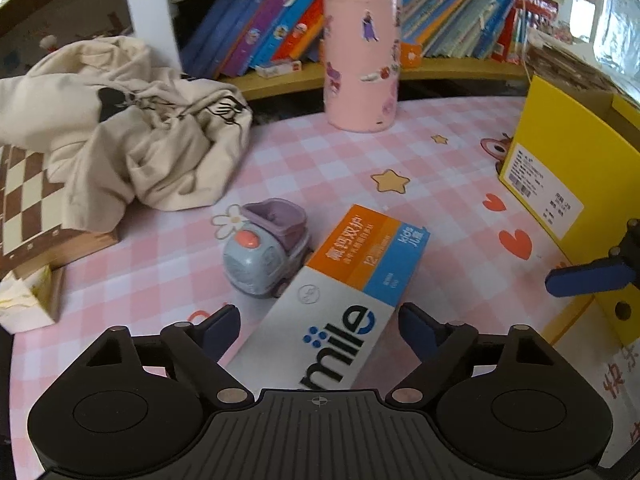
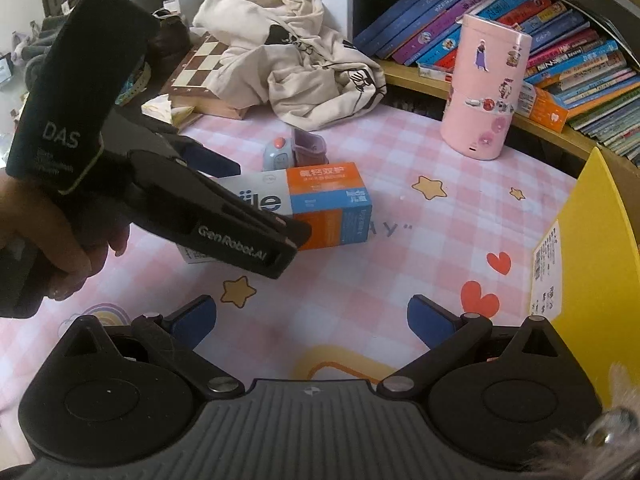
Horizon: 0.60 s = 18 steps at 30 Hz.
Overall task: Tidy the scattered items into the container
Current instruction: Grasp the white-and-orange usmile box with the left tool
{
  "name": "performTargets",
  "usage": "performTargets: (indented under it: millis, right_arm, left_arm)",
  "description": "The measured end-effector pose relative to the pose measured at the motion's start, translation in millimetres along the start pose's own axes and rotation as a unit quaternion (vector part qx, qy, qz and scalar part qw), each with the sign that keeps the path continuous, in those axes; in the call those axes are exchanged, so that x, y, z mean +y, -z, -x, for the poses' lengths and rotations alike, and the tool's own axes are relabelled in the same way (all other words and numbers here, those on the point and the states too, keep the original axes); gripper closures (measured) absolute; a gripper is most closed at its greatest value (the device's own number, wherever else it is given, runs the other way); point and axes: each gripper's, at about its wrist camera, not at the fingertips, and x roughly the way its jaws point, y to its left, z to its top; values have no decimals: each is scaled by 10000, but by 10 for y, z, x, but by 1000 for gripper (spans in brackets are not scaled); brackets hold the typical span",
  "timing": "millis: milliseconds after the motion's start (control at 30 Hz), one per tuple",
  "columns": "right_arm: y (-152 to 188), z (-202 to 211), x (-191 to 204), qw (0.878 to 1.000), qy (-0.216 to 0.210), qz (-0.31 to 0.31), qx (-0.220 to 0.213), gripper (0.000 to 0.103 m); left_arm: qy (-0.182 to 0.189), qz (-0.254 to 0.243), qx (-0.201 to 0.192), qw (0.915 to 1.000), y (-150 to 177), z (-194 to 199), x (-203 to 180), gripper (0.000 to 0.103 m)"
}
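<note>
A white, orange and blue toothpaste box (image 1: 352, 280) lies on the pink checked table. My left gripper (image 1: 320, 330) is open, with its near end between the two blue pads, which do not touch it. The box also shows in the right wrist view (image 2: 320, 200), partly hidden behind the left gripper body (image 2: 168, 184). A small grey-and-purple toy truck (image 1: 266, 248) sits against the box's left side. A yellow cardboard box (image 1: 560, 168) stands at the right. My right gripper (image 2: 312, 326) is open and empty over bare table, near the yellow box (image 2: 592, 280).
A pink stickered cylinder (image 1: 362, 60) stands at the back. A cream hoodie (image 1: 132, 128) lies heaped on a chessboard (image 1: 24, 204) at the left. A shelf of books (image 1: 360, 8) runs along the back. A right gripper finger (image 1: 588, 278) shows beside the yellow box.
</note>
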Motion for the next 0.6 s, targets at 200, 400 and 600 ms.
performTargets:
  millis: [200, 400, 600]
  right_arm:
    - [-2, 3, 2, 10000, 25, 35, 1, 0]
    - [5, 31, 34, 10000, 15, 75, -13, 0]
    - [67, 60, 154, 9993, -156, 319, 103, 0]
  left_arm:
    - [85, -81, 9, 9999, 22, 39, -11, 31]
    - [299, -2, 69, 9995, 207, 247, -7, 47]
    - [270, 393, 121, 9988, 479, 507, 57, 48]
